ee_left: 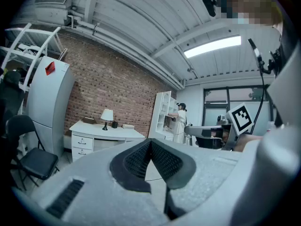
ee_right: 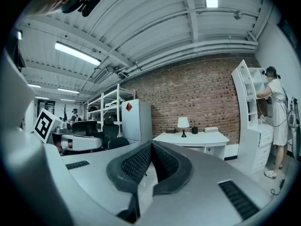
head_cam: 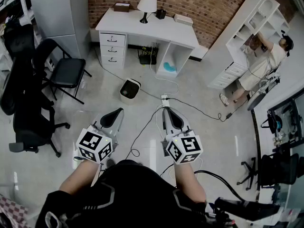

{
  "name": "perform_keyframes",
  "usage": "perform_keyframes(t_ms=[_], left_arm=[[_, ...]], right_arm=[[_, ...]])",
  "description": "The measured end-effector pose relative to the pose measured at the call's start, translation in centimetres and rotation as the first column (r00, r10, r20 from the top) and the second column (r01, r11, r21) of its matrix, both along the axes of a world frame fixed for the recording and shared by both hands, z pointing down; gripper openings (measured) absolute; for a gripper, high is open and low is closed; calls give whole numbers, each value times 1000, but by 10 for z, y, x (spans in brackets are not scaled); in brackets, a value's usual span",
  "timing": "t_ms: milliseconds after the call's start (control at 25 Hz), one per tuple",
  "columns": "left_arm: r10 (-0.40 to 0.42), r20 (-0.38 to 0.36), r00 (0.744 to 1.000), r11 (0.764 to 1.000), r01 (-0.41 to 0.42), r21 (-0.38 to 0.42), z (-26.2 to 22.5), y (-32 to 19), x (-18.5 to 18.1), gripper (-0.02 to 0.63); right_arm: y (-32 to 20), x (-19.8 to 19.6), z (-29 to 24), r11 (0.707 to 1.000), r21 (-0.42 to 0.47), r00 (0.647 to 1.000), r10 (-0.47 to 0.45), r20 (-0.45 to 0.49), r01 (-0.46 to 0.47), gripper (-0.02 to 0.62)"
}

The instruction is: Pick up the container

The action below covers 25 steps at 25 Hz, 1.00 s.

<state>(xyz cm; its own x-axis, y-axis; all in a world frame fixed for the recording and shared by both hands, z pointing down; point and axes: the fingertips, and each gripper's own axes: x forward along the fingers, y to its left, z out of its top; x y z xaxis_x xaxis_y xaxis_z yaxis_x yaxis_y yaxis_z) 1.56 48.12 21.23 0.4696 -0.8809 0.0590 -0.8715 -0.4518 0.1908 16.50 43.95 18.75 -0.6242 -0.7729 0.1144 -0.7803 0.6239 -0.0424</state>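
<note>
Both left gripper (head_cam: 118, 112) and right gripper (head_cam: 167, 111) keep their jaws pressed together on nothing; small bin (head_cam: 129, 89) on floor at twelve o'clock.

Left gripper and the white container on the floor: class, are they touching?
Apart. The head view shows a visible gap between the left gripper and the container.

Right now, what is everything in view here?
desk: one, white, top centre
lamp: one, white, on the desk
container: one, white, on the floor before the desk
power strip: one, white, floor, right of the container
folding chair: one, black, left of the desk
office chair: one, black, far left
shelf: one, white, upper right
person: one, in white, at the shelf
left tool: one, grey, shut, empty
right tool: one, grey, shut, empty
</note>
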Motion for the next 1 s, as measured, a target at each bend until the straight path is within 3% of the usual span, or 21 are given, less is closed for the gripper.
perform_keyframes(t_ms=[520, 1000], left_arm=[[-32, 0, 999, 999, 32, -22, 7, 3, -12, 5], [-23, -24, 999, 999, 22, -25, 11, 10, -49, 5]], right_arm=[[4, -7, 7, 1000, -14, 1000, -10, 13, 11, 8], [13, -56, 5, 998, 9, 998, -56, -3, 56, 8]])
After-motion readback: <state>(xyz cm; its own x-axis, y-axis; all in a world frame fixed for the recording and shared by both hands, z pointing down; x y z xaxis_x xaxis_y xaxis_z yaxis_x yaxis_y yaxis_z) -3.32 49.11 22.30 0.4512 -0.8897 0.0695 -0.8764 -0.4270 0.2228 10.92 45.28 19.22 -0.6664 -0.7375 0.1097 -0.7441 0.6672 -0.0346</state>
